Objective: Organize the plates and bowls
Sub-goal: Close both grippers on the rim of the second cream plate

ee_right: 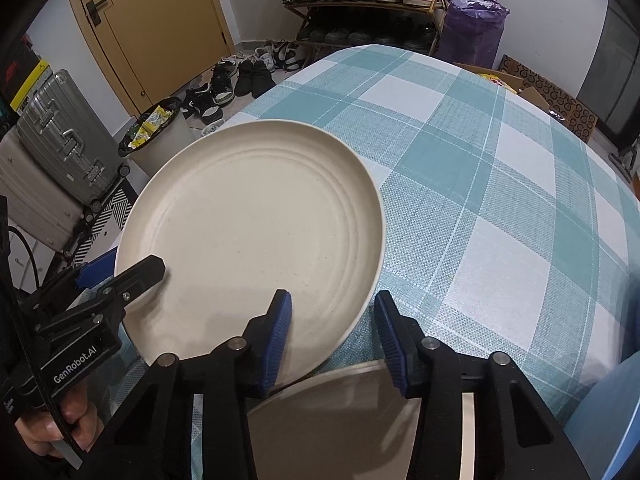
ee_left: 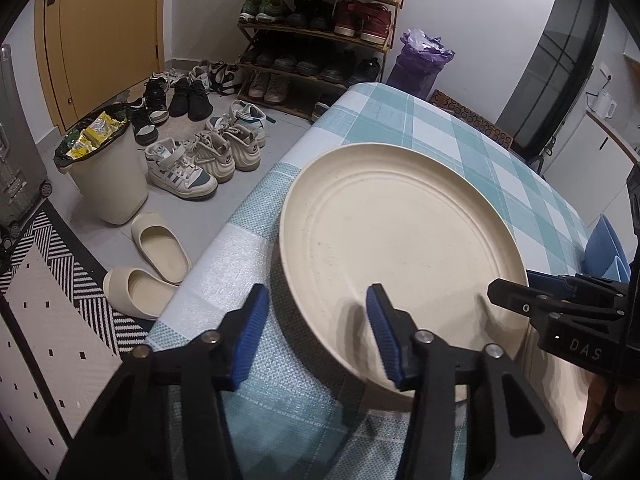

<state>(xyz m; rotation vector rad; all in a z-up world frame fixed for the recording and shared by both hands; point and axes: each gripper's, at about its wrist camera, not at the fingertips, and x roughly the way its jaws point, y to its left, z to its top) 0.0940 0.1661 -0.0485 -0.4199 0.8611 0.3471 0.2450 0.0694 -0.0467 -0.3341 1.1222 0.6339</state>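
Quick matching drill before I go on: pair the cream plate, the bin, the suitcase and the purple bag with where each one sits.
Things:
1 cream plate
2 bin
3 suitcase
4 purple bag

Places:
A on the floor right of the shoe rack
B on the checked tablecloth, at its left edge
C on the floor, beside the pale slippers
D standing left of the bin

Pairs: 1-B, 2-C, 3-D, 4-A

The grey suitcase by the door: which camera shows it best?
The right wrist view: the grey suitcase shows its ribbed shell, handle and wheels. The left wrist view catches only a cropped sliver of it at the left edge.
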